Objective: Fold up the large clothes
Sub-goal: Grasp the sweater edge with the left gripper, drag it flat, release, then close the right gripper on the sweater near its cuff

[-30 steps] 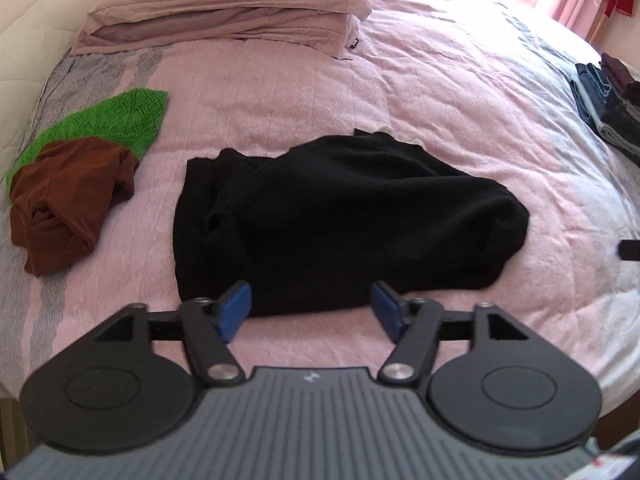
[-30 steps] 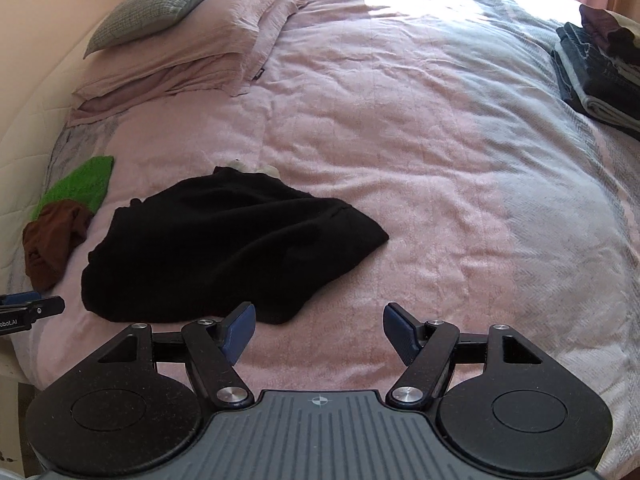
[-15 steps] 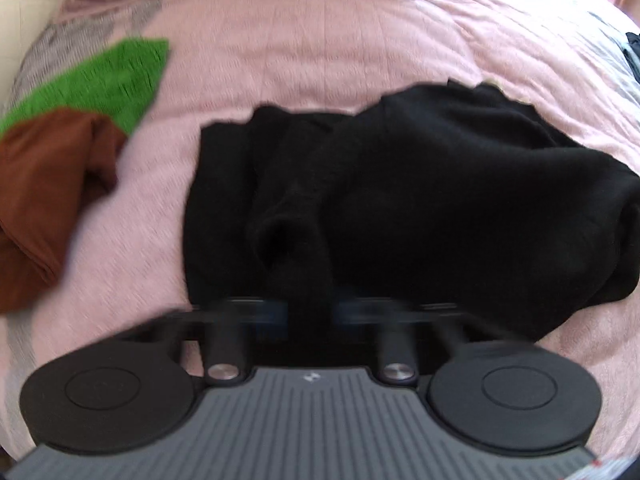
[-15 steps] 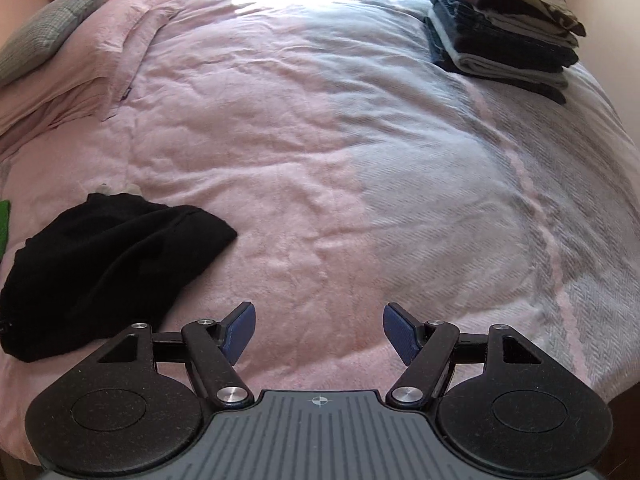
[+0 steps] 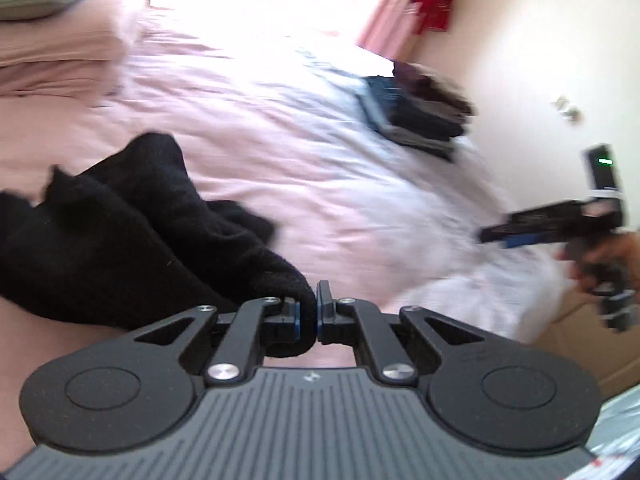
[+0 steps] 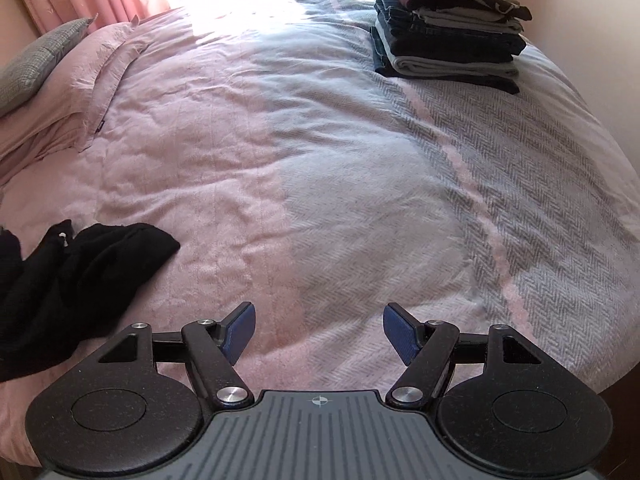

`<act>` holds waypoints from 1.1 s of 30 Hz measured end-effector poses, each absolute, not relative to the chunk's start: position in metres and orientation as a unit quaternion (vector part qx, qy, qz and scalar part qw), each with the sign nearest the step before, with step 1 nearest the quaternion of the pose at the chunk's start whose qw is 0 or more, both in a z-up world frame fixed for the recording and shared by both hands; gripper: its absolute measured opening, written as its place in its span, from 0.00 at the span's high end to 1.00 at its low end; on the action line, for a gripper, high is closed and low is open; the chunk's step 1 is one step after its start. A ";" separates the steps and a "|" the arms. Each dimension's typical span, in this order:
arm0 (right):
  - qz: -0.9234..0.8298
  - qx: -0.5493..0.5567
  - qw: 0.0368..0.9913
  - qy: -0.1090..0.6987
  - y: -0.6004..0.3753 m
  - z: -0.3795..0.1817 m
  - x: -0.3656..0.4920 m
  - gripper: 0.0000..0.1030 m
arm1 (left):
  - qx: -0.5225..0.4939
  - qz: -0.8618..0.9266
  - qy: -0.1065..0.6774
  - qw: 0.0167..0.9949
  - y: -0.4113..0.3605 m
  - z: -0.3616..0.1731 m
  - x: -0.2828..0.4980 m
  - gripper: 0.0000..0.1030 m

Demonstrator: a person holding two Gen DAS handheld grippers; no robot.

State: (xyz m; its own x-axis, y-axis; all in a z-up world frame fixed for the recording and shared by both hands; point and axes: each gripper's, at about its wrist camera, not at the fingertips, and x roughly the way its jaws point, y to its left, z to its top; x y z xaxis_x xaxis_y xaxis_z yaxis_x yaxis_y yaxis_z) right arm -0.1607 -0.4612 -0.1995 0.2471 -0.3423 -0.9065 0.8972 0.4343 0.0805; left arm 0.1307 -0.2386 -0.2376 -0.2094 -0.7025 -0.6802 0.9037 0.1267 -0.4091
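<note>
A black knitted garment [image 5: 120,232] lies bunched on the pink bedspread [image 5: 320,168]. My left gripper [image 5: 308,316] is shut on a fold of its near edge, and the cloth trails off to the left. In the right wrist view the same black garment [image 6: 80,276] sits at the lower left. My right gripper [image 6: 318,332] hovers open over bare bedspread [image 6: 320,180], well to the right of the garment, with nothing between its fingers. The left wrist view also catches my right gripper [image 5: 504,238] at the far right, held by a hand [image 5: 616,256].
A stack of folded dark clothes [image 6: 448,32] stands at the far right corner of the bed, seen again as the blurred stack [image 5: 420,116]. Pink pillows [image 6: 68,92] and a grey cushion [image 6: 36,64] lie at the left. A wall [image 5: 520,60] runs along the right.
My left gripper went from open in front of the black garment to shut on its edge and swung right with it. My right gripper turned right, away from the garment, staying open.
</note>
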 end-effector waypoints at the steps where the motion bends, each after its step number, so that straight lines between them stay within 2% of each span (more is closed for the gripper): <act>1: -0.423 0.314 0.729 0.437 -0.461 -0.199 -0.169 0.34 | 0.116 -0.664 0.424 0.604 -0.239 -0.235 0.112 0.97; 3: -0.414 0.313 0.737 0.434 -0.459 -0.198 -0.183 0.34 | 0.142 -0.679 0.422 0.583 -0.242 -0.239 0.080 0.92; 4: -0.412 0.315 0.735 0.436 -0.459 -0.201 -0.191 0.34 | 0.153 -0.679 0.443 0.566 -0.243 -0.245 0.070 0.87; 5: -0.411 0.320 0.731 0.440 -0.459 -0.205 -0.198 0.34 | 0.158 -0.673 0.467 0.551 -0.241 -0.252 0.066 0.75; 6: -0.411 0.325 0.728 0.442 -0.459 -0.209 -0.204 0.34 | 0.157 -0.668 0.482 0.546 -0.235 -0.258 0.065 0.71; 11: -0.399 0.362 0.721 0.435 -0.444 -0.227 -0.211 0.34 | 0.209 -0.589 0.476 0.619 -0.196 -0.266 0.112 0.70; 18: -0.331 0.379 0.761 0.410 -0.402 -0.256 -0.122 0.34 | 0.273 -0.464 0.446 0.716 -0.169 -0.278 0.267 0.68; 22: -0.309 0.384 0.775 0.395 -0.377 -0.290 -0.053 0.34 | 0.283 -0.455 0.449 0.715 -0.172 -0.298 0.332 0.67; 29: -0.296 0.416 0.776 0.369 -0.369 -0.361 0.032 0.34 | 0.326 -0.479 0.444 0.683 -0.195 -0.339 0.383 0.67; 30: -0.294 0.412 0.775 0.379 -0.365 -0.368 0.039 0.46 | 0.327 -0.482 0.447 0.679 -0.197 -0.343 0.387 0.67; 32: -0.304 0.364 0.782 0.404 -0.352 -0.373 0.046 0.77 | 0.332 -0.491 0.448 0.669 -0.204 -0.350 0.390 0.67; 33: -0.312 0.351 0.787 0.400 -0.347 -0.369 0.042 0.87 | 0.335 -0.498 0.446 0.664 -0.208 -0.352 0.390 0.67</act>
State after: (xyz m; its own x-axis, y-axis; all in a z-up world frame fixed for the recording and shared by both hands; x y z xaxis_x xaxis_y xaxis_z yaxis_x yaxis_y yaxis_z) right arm 0.0424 -0.3469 -0.3691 0.4846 -0.2107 -0.8490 0.7721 0.5592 0.3019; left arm 0.3904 -0.2080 -0.3517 0.1073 -0.3622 -0.9259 0.9601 0.2798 0.0018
